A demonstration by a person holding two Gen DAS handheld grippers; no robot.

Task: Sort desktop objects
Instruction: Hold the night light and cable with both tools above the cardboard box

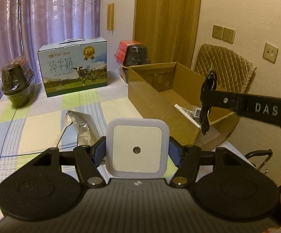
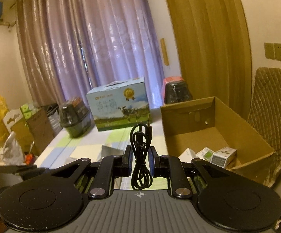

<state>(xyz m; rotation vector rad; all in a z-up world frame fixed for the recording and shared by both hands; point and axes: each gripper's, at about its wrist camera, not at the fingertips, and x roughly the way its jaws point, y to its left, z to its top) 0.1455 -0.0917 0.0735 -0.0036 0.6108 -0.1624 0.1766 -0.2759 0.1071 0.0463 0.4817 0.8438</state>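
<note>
Left tool (image 1: 137, 151) clamps the night light (image 1: 137, 148); right tool (image 2: 140, 160) pinches the coiled cable (image 2: 141, 155).

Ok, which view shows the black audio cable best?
The right wrist view: the black audio cable sits coiled between the right gripper jaws, plug tip visible. The left wrist view shows it side-on and small, hanging over the cardboard box.

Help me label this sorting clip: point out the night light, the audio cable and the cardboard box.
night light (image 1: 137, 145): left wrist view, on its white front panel.
audio cable (image 2: 141, 163): right wrist view, on the coiled bundle between the fingers.
cardboard box (image 1: 152, 95): left wrist view, on its near outer wall.
</note>
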